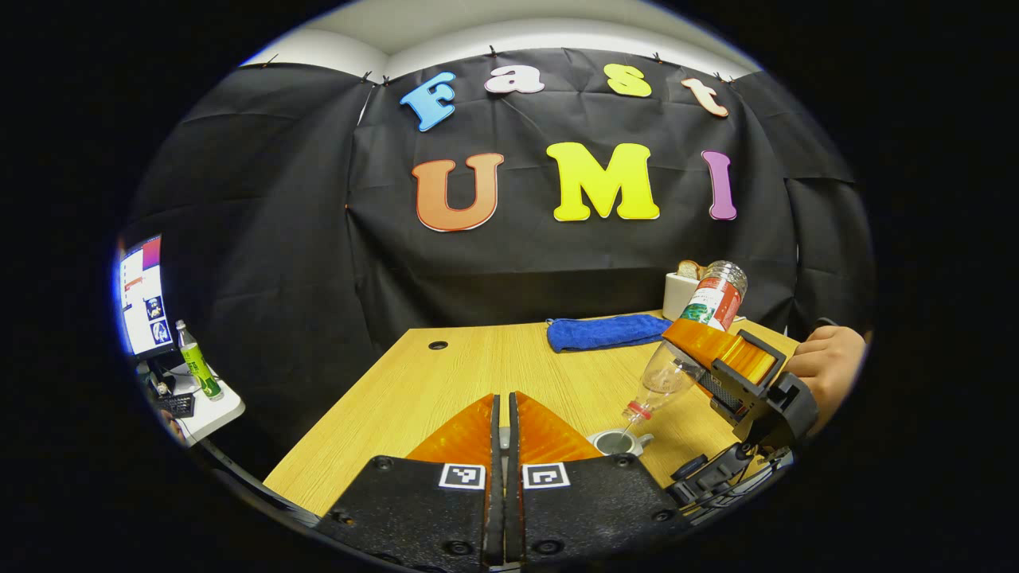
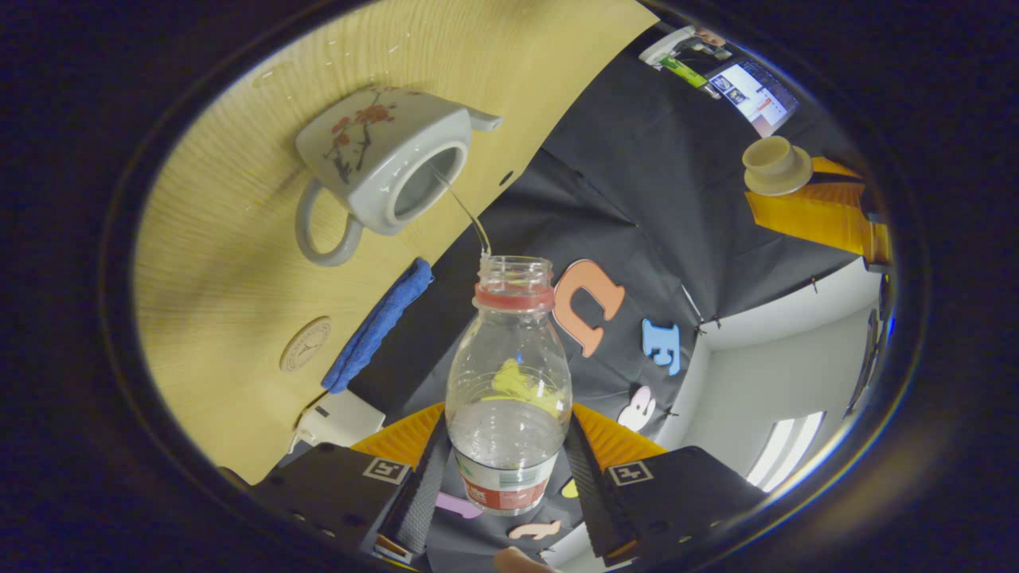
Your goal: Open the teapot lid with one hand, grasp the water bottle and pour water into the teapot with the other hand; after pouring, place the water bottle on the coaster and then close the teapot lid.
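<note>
The right gripper [image 2: 509, 469] is clamped on the clear plastic water bottle with a red neck ring and a red-and-green label [image 2: 508, 382], one finger pressed to each side of its lower body, and the bottle is tipped neck-down over the table. A thin stream of water runs from its open mouth straight into the open top of the white ceramic teapot painted with a red blossom branch [image 2: 382, 163], which stands on the light wooden table [image 2: 231, 263] with its handle and short spout out to either side. In the left gripper view that same gripper [image 1: 720, 358] hangs over the table's right side, held by a hand [image 1: 828, 362], the bottle [image 1: 692, 334] slanting down toward the teapot's mouth [image 1: 619, 440]. The left gripper [image 1: 500, 434] has its fingers drawn close together with only a narrow slit between them; in the right gripper view it [image 2: 804, 208] carries the cream round teapot lid [image 2: 776, 165] at its tips, well away from the pot. A round pale coaster [image 2: 306, 344] lies on the table beyond the teapot, beside a folded blue cloth [image 2: 380, 322] near the far edge. A white box [image 2: 341, 422] sits at that edge too.
</note>
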The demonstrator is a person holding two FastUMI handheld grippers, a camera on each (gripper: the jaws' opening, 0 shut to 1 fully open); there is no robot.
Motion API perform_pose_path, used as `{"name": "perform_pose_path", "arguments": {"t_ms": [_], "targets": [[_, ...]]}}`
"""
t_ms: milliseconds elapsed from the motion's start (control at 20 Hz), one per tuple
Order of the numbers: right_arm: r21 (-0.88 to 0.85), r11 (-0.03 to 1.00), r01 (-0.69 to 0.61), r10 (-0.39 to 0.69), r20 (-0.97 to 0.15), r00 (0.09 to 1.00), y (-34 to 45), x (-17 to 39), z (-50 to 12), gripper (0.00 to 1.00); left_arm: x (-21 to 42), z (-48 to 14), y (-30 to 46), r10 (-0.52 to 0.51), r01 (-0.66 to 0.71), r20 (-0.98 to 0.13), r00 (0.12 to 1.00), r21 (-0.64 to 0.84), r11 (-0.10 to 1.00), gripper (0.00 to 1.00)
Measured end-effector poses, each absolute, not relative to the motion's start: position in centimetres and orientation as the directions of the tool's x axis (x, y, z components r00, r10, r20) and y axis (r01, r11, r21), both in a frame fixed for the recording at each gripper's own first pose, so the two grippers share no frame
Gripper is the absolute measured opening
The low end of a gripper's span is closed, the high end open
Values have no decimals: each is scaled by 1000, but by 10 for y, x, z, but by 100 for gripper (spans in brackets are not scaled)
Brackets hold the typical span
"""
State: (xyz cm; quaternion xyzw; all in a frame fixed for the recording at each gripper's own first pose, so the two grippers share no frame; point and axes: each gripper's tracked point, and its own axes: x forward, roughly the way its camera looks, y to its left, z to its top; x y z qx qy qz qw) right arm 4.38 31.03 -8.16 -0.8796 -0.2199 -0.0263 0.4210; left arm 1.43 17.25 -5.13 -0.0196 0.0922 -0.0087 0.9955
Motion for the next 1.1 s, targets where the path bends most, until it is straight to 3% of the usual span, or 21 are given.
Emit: {"name": "perform_pose_path", "arguments": {"t_ms": [750, 1100], "targets": [[-740, -542, 399, 359, 226, 906, 311, 47, -87, 75, 18, -56, 171, -18, 13, -195, 981, -26, 1000, 4], [-868, -403, 290, 320, 163, 933, 298, 56, -114, 77, 19, -56, 174, -4, -3, -194, 981, -36, 999, 3]]}}
